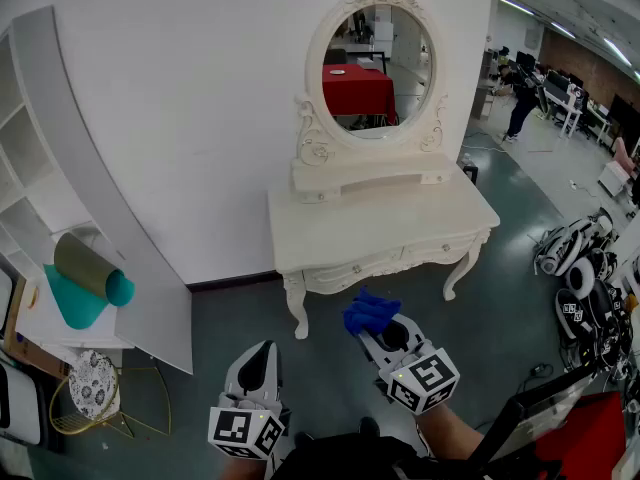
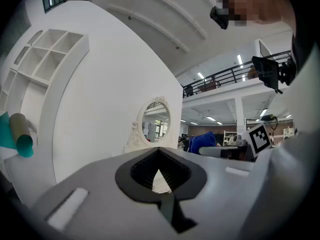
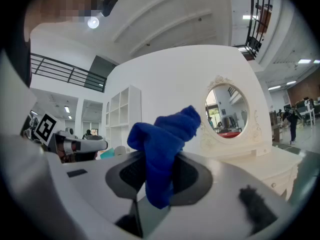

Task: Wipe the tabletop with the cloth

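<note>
Blue cloth (image 3: 162, 149) bunched between the right gripper's (image 3: 160, 184) jaws, which are clamped on it, most of the cloth sticking up above them.
Head view puts the cloth (image 1: 371, 311) over the grey-green floor (image 1: 230, 318), in front of the cream dressing table (image 1: 380, 223) and apart from its tabletop. Left gripper (image 2: 160, 173) has its jaws together with nothing between them, and sits lower left of the right gripper (image 1: 378, 330). Only print visible is the black-and-white square markers on each gripper's marker cube (image 1: 423, 379). The table has carved legs and an oval mirror (image 1: 370, 63) that reflects a red-covered table. White wall behind, white shelf unit (image 1: 30, 168) at left holding a teal and olive roll (image 1: 90, 273), and an open hall with desks at right.
</note>
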`<action>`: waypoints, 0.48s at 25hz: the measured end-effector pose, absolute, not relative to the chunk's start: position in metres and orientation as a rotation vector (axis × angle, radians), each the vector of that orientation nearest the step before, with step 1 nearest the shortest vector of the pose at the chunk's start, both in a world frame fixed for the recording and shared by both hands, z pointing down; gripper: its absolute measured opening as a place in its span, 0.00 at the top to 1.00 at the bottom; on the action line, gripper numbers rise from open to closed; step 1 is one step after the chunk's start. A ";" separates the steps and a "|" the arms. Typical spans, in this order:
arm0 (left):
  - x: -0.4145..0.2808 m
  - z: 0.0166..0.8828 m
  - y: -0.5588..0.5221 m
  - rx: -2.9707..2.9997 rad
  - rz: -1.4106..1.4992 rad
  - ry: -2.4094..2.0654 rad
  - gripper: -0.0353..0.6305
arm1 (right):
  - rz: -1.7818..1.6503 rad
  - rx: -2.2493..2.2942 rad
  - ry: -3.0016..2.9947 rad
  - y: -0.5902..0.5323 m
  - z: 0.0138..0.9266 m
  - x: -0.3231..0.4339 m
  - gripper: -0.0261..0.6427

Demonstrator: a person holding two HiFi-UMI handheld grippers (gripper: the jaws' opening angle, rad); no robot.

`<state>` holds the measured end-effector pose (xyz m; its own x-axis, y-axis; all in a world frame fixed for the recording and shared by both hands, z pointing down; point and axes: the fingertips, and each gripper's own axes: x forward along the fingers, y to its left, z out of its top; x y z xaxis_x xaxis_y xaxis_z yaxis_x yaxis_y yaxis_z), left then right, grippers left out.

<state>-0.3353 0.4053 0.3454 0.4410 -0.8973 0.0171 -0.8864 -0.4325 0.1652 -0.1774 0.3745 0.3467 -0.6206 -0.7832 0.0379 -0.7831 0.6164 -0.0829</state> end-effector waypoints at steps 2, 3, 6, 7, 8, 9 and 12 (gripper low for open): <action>-0.337 0.345 0.407 2.533 -0.107 -1.582 0.94 | -0.141 -1.364 2.825 0.377 0.345 -0.179 0.78; -0.337 0.345 0.408 2.532 -0.105 -1.581 0.94 | -0.139 -1.363 2.826 0.377 0.345 -0.180 0.78; -0.338 0.347 0.408 2.531 -0.102 -1.577 0.94 | -0.138 -1.369 2.828 0.378 0.346 -0.180 0.78; -0.338 0.348 0.408 2.531 -0.101 -1.576 0.94 | -0.139 -1.372 2.827 0.378 0.346 -0.180 0.78; -0.339 0.348 0.408 2.531 -0.100 -1.576 0.94 | -0.140 -1.374 2.826 0.379 0.347 -0.181 0.78; -0.340 0.348 0.409 2.532 -0.099 -1.577 0.94 | -0.141 -1.374 2.824 0.379 0.347 -0.182 0.78; -0.345 0.347 0.408 2.537 -0.100 -1.585 0.94 | -0.154 -1.369 2.808 0.380 0.345 -0.184 0.78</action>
